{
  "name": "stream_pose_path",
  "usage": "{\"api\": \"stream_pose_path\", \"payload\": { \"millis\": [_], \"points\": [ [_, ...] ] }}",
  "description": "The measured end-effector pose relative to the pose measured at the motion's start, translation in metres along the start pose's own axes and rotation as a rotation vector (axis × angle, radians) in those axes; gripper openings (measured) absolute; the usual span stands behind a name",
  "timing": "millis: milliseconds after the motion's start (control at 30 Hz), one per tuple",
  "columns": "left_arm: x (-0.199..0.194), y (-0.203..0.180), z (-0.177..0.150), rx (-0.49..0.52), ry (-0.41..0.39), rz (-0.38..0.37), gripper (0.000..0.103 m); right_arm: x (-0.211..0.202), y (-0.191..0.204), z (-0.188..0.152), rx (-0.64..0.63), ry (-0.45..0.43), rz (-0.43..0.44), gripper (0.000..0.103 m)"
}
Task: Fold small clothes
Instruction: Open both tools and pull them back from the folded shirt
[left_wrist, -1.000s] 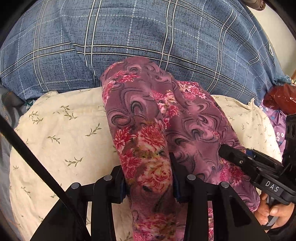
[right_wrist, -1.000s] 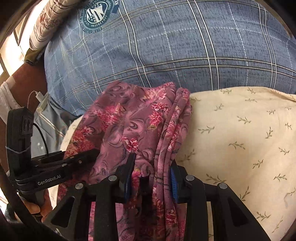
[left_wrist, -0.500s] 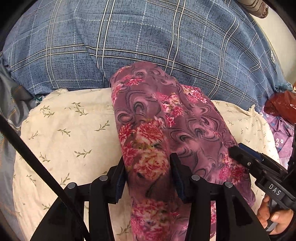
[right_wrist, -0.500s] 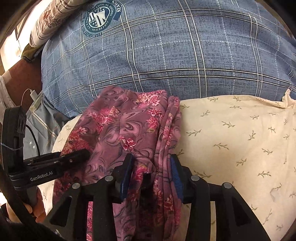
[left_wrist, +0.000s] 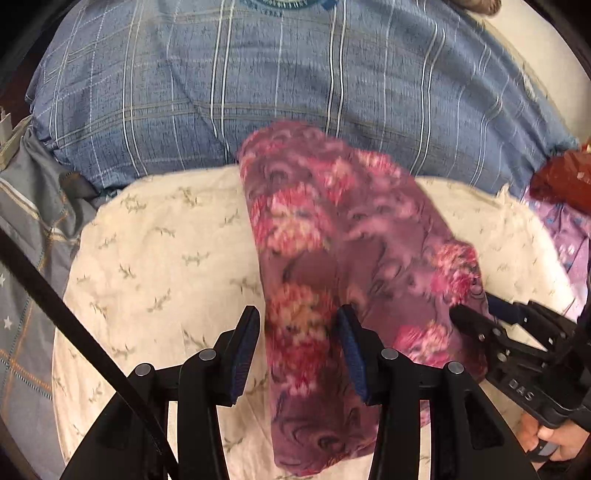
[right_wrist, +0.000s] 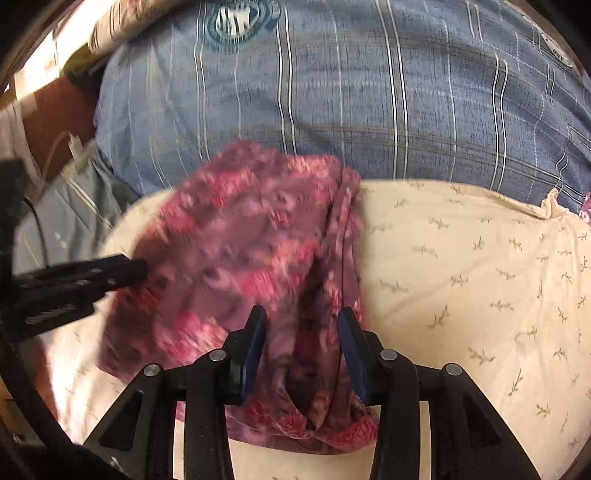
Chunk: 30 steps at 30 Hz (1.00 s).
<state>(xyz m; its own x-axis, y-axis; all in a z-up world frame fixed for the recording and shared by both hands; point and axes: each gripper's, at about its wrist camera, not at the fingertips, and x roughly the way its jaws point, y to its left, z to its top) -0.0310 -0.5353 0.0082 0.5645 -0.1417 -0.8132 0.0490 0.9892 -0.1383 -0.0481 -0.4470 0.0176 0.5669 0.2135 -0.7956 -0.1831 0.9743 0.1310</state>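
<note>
1. Two hand-held grippers flank one folded floral cloth (left_wrist: 332, 240), which lies as a long bundle on a cream pillow (left_wrist: 155, 258), its far end just against a blue pillow (left_wrist: 295, 85).
2. A second ago both sets of jaws were pinched into the cloth's near end. Now both stand wider.
3. The left hand-held gripper (left_wrist: 297, 332) is about half open. The cloth's left strip runs between its pads, and a sliver of cream shows between the left pad and the fabric, so it has hold of nothing.
4. The right hand-held gripper (right_wrist: 301, 328) is a little under half open. The bunched right edge of the cloth fills the gap, but the pads look slack on it, not biting. Blur makes this less sure.
5. Both views have pulled back. The cloth's near hem, cut off at the bottom of each frame before, now shows whole and lies flat on the pillow.
6. The cloth has kept its shape and place as the jaws eased.
7. My reading is that this fold has been set down and let go. What remains is to clear the pads without dragging the hem and spoiling the fold.
</note>
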Motion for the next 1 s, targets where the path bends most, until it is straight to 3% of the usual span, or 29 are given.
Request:
{"api": "stream_pose_path", "payload": {
  "millis": [133,300,333,367,433,567,667,767,900,1000],
  "points": [
    [0.002,0.000,-0.011,-0.005,0.015,-0.007,0.043,0.009,0.004,-0.011,-0.022,-0.003,-0.041,0.041],
    [-0.026,-0.004,-0.010,0.001,-0.060,0.003,0.045,-0.014,0.005,-0.010,-0.020,-0.023,-0.029,0.042],
    [-0.033,-0.005,-0.011,0.006,-0.082,0.017,0.052,-0.019,0.006,-0.010,-0.021,-0.032,-0.026,0.042],
    [-0.044,-0.007,-0.012,0.012,-0.118,0.040,0.063,-0.024,0.006,-0.011,-0.018,-0.039,-0.021,0.042],
    [-0.062,-0.011,-0.016,0.022,-0.178,0.085,0.074,-0.034,0.007,-0.011,-0.010,-0.050,-0.004,0.044],
    [-0.100,-0.022,-0.031,0.054,-0.305,0.193,0.080,-0.050,0.012,-0.015,-0.025,-0.065,0.015,0.045],
    [-0.118,-0.032,-0.049,0.071,-0.343,0.308,0.082,-0.061,0.017,-0.019,-0.038,-0.072,0.020,0.045],
    [-0.130,-0.039,-0.064,0.093,-0.357,0.271,0.082,-0.071,0.020,-0.023,-0.038,-0.077,0.032,0.045],
    [-0.136,-0.039,-0.076,0.065,-0.298,0.207,0.082,-0.079,0.023,-0.027,-0.043,-0.074,0.042,0.045],
    [-0.143,-0.040,-0.084,0.062,-0.295,0.209,0.082,-0.083,0.026,-0.030,-0.053,-0.072,0.035,0.045]
  ]
}}
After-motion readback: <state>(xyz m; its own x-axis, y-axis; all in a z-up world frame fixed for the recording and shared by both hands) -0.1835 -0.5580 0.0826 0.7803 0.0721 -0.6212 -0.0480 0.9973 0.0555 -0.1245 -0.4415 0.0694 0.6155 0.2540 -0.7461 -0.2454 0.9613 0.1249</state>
